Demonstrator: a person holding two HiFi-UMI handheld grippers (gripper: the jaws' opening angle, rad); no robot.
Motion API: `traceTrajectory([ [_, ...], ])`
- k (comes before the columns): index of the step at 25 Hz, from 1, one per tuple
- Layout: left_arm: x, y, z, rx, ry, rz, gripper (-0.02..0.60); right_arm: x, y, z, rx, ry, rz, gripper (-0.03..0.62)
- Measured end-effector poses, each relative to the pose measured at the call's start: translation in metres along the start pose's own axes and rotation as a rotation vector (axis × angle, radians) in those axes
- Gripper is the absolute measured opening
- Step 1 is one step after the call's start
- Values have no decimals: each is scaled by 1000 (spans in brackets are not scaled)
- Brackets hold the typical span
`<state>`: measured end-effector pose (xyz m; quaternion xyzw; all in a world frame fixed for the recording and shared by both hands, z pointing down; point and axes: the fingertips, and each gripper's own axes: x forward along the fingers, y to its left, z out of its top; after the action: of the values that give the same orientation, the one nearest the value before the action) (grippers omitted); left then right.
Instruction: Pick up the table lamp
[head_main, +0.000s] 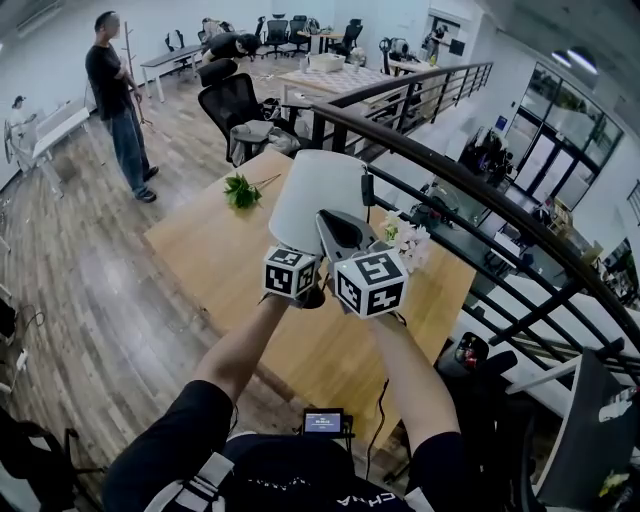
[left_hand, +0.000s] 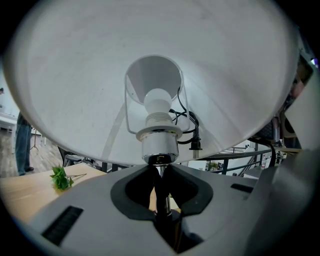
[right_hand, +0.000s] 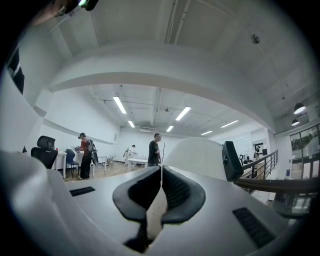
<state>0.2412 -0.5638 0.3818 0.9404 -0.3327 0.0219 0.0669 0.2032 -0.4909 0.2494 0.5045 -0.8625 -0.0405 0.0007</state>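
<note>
Got the left claw (left_hand: 159, 173) nipped partway shut onto the thin dark metal stem (left_hand: 160, 196) of the table lamp with the white cone-shaped fabric shade (head_main: 318, 195), right under the chrome bulb socket (left_hand: 160, 148). Makes sense to grab there: only skinny hard bit on offer, and no crushing the shade. Holds the lamp upright too, with the shade up above the pads. Can't make out the base in the head view, tucked under the marker cubes, so can't say for sure whether it's off the light wooden desk (head_main: 215, 255); reckon lifted or close to it.

Got the right claw (right_hand: 161, 172) closed up tip to tip with nothing in it, parked just beside the left one with the shade just past its nose. Probably only tagging along as a steadier. Also spotted a black cord and plug (left_hand: 193, 142) bundled up inside the shade, so nothing trailing to snag.

For room: plenty of bare desk toward the left, with only a small green leafy sprig (head_main: 241, 191) near the far edge. Tighter on the right: bunch of white flowers (head_main: 410, 242) near the shade, then the desk edge, then a black metal railing (head_main: 450, 190) with a drop behind. Better to swing left than right, going by that. Worth watching the wide shade rim, likely first to clip anything
</note>
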Motion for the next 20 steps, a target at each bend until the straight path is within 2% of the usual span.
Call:
traceTrajectory([
  [6,-45,-12,-3,-14,-14,-32,78,-19,46,7,-21,-12,0,32],
  [20,-217,-2,-25,-20,-4,-62,78,-36,217,11,-25,3,-51,32],
])
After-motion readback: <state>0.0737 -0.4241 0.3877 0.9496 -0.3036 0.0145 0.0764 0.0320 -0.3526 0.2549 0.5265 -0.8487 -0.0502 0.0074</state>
